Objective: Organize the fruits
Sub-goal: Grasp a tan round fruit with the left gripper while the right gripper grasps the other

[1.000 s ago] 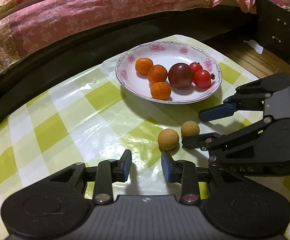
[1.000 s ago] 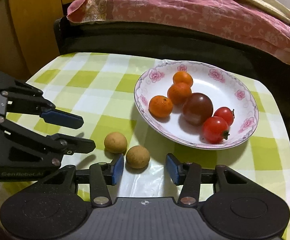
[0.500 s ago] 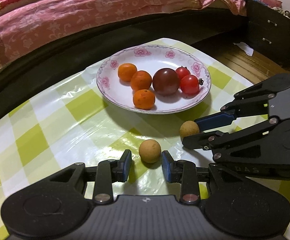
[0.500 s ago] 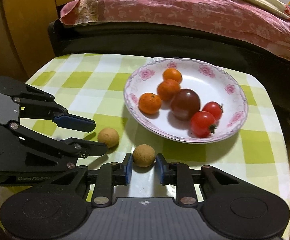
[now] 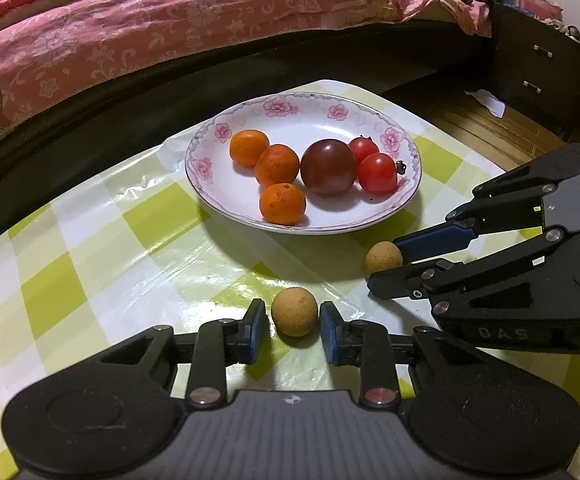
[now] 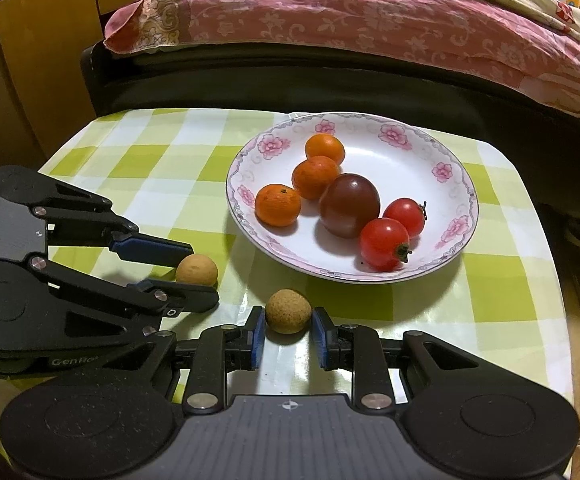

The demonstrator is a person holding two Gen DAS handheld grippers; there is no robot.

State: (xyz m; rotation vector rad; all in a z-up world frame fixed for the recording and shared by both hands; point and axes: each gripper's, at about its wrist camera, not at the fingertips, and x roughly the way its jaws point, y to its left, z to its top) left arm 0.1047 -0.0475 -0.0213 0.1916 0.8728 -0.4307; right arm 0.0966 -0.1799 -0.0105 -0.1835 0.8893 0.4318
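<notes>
L gripper (image 5: pixel 294 320) sits low on the tabletop (image 5: pixel 89 248), fingers narrowed around a tan fruit (image 5: pixel 294 311); pads are just beside its sides w/ thin slivers of gap showing, so cannot tell if it's actually clamped. R gripper (image 6: pixel 288 330) does the same w/ a second tan fruit (image 6: pixel 288 311): narrow stance, left pad about touching, a hair of space at the right pad, grip not confirmed. Both fruits rest on the green-and-white check cloth, near each other, on the near side of the plate (image 5: pixel 217 196) and apart from its rim. In the left view the R gripper comes in from the right, its blue pad touching or nearly touching the second fruit. In the right view the L gripper enters from the left w/ its fruit between the finger tips. Plate holds 3 oranges (image 5: pixel 277 165) in a loose line on its left half, a big dark tomato (image 5: pixel 328 167) mid-plate touching or nearly touching the middle orange, and 2 red tomatoes (image 5: pixel 377 173) just right of it, close together. Pink flowers ring the plate rim. Behind the tabletop a bed (image 5: pixel 169 28) w/ a pink floral cover; dark drawers (image 5: pixel 538 68) at far right of the left view, a wooden cabinet (image 6: pixel 37 72) at left of the right view.
</notes>
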